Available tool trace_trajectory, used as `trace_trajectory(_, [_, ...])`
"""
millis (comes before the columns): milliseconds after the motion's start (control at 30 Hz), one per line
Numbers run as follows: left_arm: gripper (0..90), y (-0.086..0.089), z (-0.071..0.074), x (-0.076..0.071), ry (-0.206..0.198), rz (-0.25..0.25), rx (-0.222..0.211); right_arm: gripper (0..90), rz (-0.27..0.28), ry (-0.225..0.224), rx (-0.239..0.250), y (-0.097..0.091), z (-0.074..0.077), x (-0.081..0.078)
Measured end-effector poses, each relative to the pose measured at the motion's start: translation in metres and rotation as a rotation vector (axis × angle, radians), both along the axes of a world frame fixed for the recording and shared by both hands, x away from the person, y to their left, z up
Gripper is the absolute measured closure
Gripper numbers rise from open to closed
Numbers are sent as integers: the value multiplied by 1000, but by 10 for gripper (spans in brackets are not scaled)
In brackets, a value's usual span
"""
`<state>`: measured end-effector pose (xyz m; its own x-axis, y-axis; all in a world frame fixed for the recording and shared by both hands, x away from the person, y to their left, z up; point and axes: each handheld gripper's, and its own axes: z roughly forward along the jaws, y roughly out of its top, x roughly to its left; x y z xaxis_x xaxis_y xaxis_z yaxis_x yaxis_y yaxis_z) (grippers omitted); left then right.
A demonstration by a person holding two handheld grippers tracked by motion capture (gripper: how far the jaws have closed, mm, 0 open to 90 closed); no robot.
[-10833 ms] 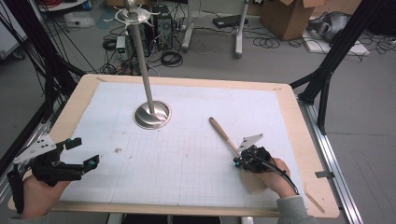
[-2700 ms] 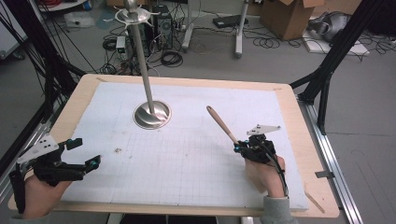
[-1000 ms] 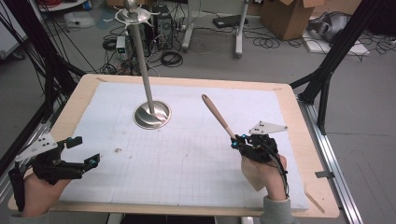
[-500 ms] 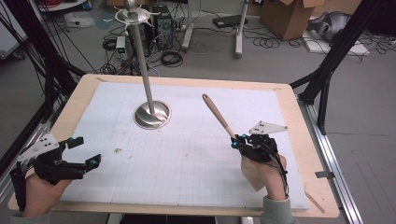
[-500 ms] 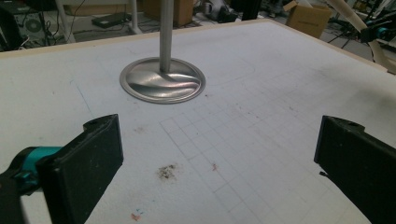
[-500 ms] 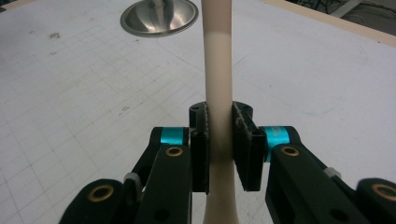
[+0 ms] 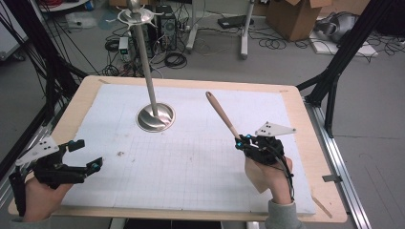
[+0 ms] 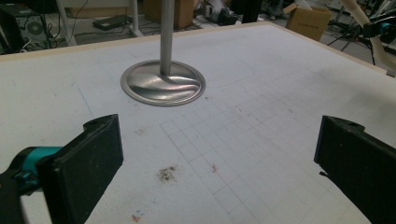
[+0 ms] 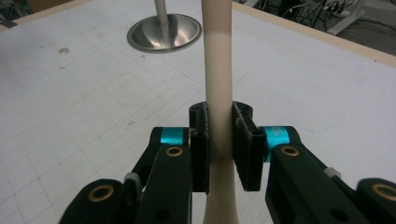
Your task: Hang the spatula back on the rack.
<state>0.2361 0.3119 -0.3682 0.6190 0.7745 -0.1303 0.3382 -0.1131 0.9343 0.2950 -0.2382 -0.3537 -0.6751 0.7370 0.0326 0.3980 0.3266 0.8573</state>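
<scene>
Wooden spoon [image 7: 222, 116]: held in the right gripper by the lower part of its handle, raised off the table and slanting up and away toward the far side; its broad end shows pale beneath the gripper, in front of the person's hand.
Right gripper [image 7: 244, 143]: jaws drawn in narrow, both pads pressed flat against the spoon handle, one on each side, as the right gripper view [image 9: 219, 149] shows plainly.
Right gripper place: over the right half of the white gridded mat [image 7: 191, 157], well apart from the stand.
Left gripper [image 7: 88, 153]: jaws spread wide with bare mat between them, gripping nothing; it sits at the near left corner of the table.
Metal stand [image 7: 154, 116]: round base resting on the mat's far left part, its pole upright.
Table [image 7: 313, 157]: wooden edge framing the mat.
</scene>
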Motion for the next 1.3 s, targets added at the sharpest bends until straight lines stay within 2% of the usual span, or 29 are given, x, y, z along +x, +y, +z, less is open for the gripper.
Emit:
trace_trajectory(233, [17, -2, 0, 0, 1, 0, 2, 787, 9, -30, 22, 3, 13, 0])
trace_trajectory(567, [17, -2, -1, -1, 4, -1, -6, 787, 40, -68, 17, 15, 36, 6])
trace_trajectory(967, [17, -1, -2, -2, 5, 1, -5, 787, 47, -87, 16, 25, 54, 18])
trace_trajectory(1300, [17, 3, -3, -5, 8, 9, -3, 787, 73, -84, 21, 37, 68, 30])
